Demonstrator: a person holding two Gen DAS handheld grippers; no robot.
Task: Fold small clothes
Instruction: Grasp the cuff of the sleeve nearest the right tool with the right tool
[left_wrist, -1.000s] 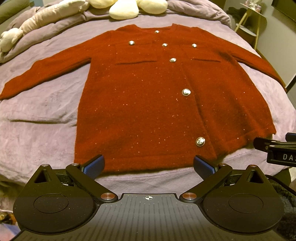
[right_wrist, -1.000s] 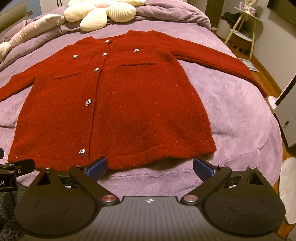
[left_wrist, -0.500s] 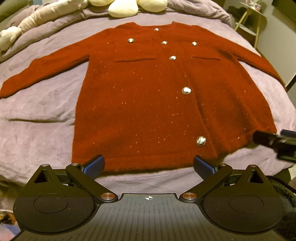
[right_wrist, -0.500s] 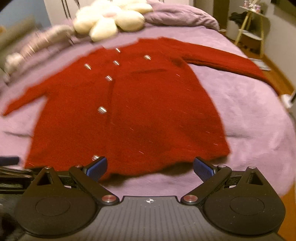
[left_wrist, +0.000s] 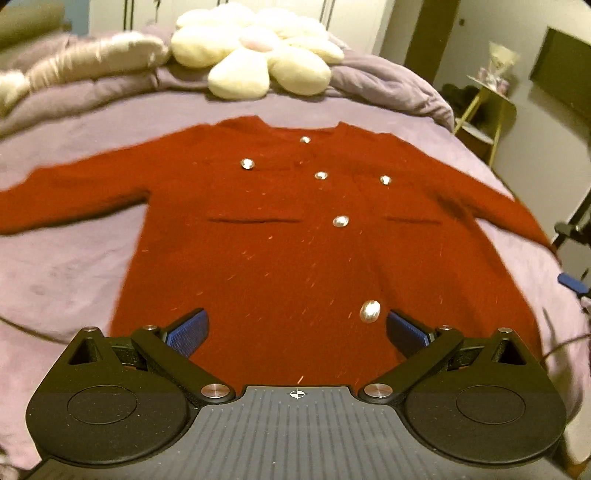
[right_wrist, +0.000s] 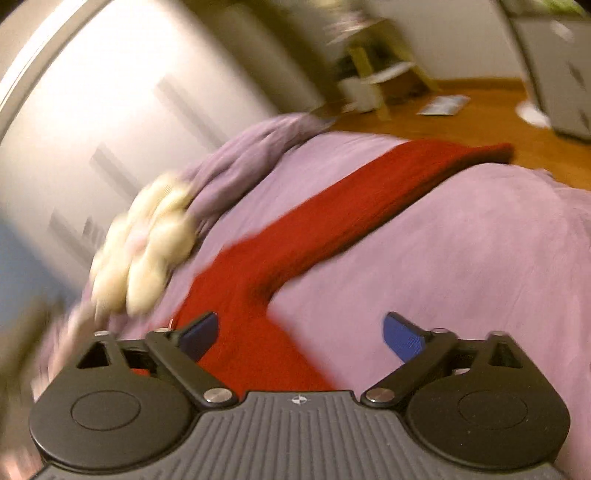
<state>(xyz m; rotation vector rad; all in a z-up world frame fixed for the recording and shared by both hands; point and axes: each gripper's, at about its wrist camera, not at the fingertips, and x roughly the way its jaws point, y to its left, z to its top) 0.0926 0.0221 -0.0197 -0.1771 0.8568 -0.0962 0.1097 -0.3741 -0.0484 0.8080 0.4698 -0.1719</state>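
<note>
A purple-covered bed (left_wrist: 74, 258) carries a red cardigan (left_wrist: 288, 240) and flower pillow (left_wrist: 258, 55).

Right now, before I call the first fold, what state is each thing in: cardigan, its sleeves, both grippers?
Red cardigan: spread flat on the bed, front up, unfolded.
Right sleeve of it: stretched out straight, cuff at the bed's edge.
Left sleeve: stretched out to the side.
Left gripper: open, empty, over the lower body.
Right gripper: open, empty, near the sleeve's armpit.
Flower pillow: lying beyond the collar.
</note>
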